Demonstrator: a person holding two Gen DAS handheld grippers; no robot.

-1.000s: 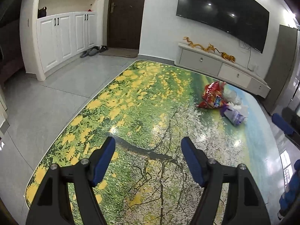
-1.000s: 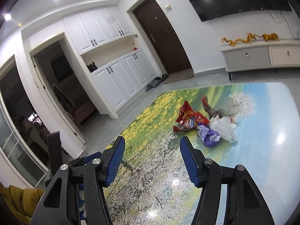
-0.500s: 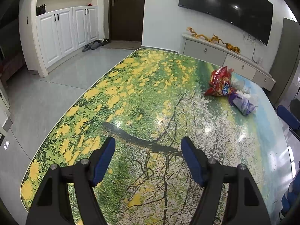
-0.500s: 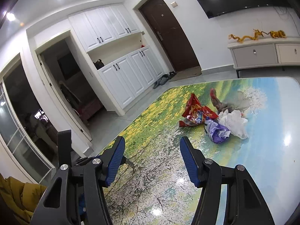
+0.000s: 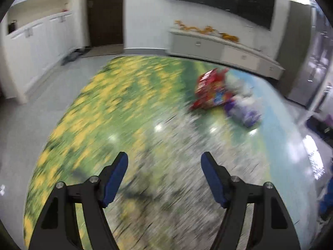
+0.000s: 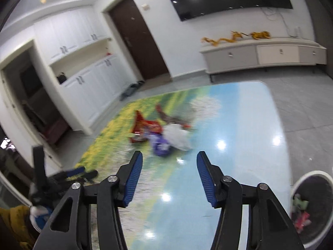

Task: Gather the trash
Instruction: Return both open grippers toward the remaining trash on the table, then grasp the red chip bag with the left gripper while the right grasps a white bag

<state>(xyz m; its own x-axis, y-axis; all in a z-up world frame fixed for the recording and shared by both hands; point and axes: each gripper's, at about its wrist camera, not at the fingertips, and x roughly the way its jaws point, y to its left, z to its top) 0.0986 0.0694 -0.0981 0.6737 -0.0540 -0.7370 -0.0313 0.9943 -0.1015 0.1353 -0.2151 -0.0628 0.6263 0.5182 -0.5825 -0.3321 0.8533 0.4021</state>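
A small heap of trash lies toward the far side of the glossy picture-printed table (image 5: 124, 104): a red snack bag (image 5: 210, 89), a purple wrapper (image 5: 243, 110) and crumpled white plastic (image 5: 239, 83). My left gripper (image 5: 164, 156) hovers open over the table, short of the heap and to its left, with nothing between its blue pads. In the right wrist view the red snack bag (image 6: 145, 129), purple wrapper (image 6: 161, 144) and white plastic (image 6: 177, 135) sit just beyond my right gripper (image 6: 169, 154). Its jaws are closing with nothing between them. Both views are motion-blurred.
A round bin with a white rim (image 6: 308, 174) and dark liner stands on the floor off the table's right edge, with some wrappers inside. My left gripper's body (image 6: 81, 171) shows at the table's left edge. A low TV cabinet (image 6: 260, 56) lines the far wall.
Both grippers have moved toward the trash heap, which now looks larger and nearer. The right jaws stand narrower than before. The bin has come into the right wrist view.
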